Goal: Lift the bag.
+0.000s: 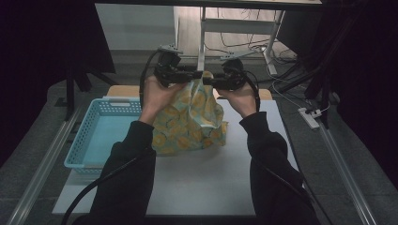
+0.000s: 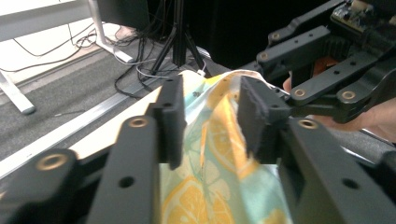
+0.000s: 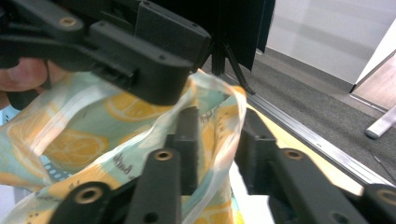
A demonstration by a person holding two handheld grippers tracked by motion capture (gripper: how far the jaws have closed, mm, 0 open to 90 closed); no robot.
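Both grippers at the bag's top edge, jaws parted, bag resting on the mat.

From the left: your basket [image 1: 101,136] sits just beside the bag [image 1: 190,124], its rim close to your left sleeve. Your left gripper [image 1: 187,75] has its jaws part open with the bag's top edge between them, pads not pressing. Your right gripper [image 1: 209,82] faces it nose to nose, jaws loose around the same edge. The mat [image 1: 263,154] lies bare to the right and near you; table legs [image 1: 202,33] stand behind.
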